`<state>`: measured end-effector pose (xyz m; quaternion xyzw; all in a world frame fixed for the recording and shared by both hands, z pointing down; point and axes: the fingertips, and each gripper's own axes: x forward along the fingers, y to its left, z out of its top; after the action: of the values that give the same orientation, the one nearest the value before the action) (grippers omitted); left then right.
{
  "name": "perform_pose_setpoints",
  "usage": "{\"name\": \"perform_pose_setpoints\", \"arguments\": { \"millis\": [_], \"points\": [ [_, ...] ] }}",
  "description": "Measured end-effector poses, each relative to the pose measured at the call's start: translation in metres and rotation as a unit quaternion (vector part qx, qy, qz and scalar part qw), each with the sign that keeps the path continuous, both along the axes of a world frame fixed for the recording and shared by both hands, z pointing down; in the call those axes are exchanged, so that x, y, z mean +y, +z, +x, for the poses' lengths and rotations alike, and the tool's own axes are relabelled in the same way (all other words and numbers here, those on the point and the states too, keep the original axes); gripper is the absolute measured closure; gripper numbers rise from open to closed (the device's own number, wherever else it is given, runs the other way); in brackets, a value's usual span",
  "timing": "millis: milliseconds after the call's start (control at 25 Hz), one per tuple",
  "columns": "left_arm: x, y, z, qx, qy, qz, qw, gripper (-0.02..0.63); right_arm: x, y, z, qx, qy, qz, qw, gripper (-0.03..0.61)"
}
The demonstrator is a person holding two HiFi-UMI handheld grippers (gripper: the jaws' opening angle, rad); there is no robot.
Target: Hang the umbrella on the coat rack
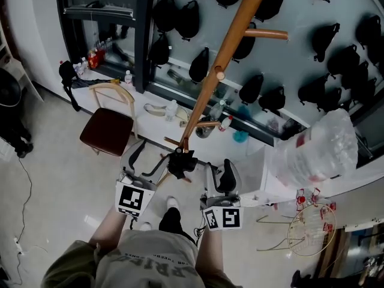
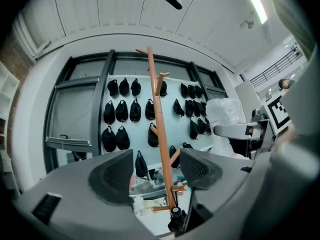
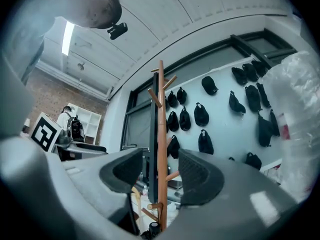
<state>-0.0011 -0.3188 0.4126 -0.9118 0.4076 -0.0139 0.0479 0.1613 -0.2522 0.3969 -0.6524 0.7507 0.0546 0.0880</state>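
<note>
The wooden coat rack (image 1: pixel 225 47) rises from the floor toward me, with short pegs (image 1: pixel 264 33) along its pole. A small black bundle, apparently the folded umbrella (image 1: pixel 180 162), sits against the pole's low end by the lowest pegs; what bears it I cannot tell. My left gripper (image 1: pixel 150 159) is just left of it and my right gripper (image 1: pixel 217 173) just right, both open and empty. In the left gripper view the gripper (image 2: pixel 156 171) frames the rack (image 2: pixel 159 124), with the umbrella (image 2: pixel 177 220) low down. The right gripper (image 3: pixel 160 171) also frames the rack (image 3: pixel 161 134).
A chair with a dark red seat (image 1: pixel 108 131) stands at the left. A big clear plastic bag (image 1: pixel 318 152) and a wire basket (image 1: pixel 312 228) are at the right. Black caps (image 1: pixel 198 65) hang on the wall behind a low ledge with bottles (image 1: pixel 172 110).
</note>
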Motion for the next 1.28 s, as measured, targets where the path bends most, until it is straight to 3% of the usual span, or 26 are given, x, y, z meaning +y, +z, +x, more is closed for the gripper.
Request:
{"name": "perform_pose_setpoints", "arguments": {
  "millis": [160, 240, 320, 440, 560, 800, 1080, 1280],
  "points": [
    [-0.003, -0.004, -0.010, 0.005, -0.015, 0.000, 0.9999, 0.389, 0.003, -0.010, -0.003, -0.012, 0.006, 0.015, 1.000, 0.467],
    [-0.004, 0.002, -0.014, -0.003, -0.025, -0.018, 0.9995, 0.429, 0.005, -0.015, -0.004, -0.010, 0.009, 0.019, 1.000, 0.478],
    [-0.004, 0.002, -0.017, 0.002, -0.034, -0.022, 0.9992, 0.482, 0.008, -0.019, -0.004, -0.004, 0.013, 0.022, 1.000, 0.529],
    [-0.002, -0.009, -0.022, 0.019, -0.043, -0.004, 0.9989, 0.570, 0.012, -0.024, -0.003, -0.004, 0.021, 0.029, 0.999, 0.531],
    [0.003, -0.023, -0.020, 0.047, -0.032, 0.022, 0.9981, 0.602, 0.017, -0.028, -0.002, 0.002, 0.038, 0.035, 0.999, 0.577],
    [0.010, -0.030, -0.014, 0.067, -0.011, 0.028, 0.9973, 0.603, 0.021, -0.033, -0.004, 0.009, 0.046, 0.039, 0.998, 0.577],
    [0.012, -0.028, -0.014, 0.051, -0.002, 0.021, 0.9985, 0.603, 0.021, -0.038, -0.011, 0.016, 0.040, 0.044, 0.998, 0.577],
    [0.012, -0.030, -0.016, 0.068, 0.000, 0.029, 0.9972, 0.603, 0.017, -0.038, -0.015, 0.030, 0.049, 0.033, 0.998, 0.578]
  ]
}}
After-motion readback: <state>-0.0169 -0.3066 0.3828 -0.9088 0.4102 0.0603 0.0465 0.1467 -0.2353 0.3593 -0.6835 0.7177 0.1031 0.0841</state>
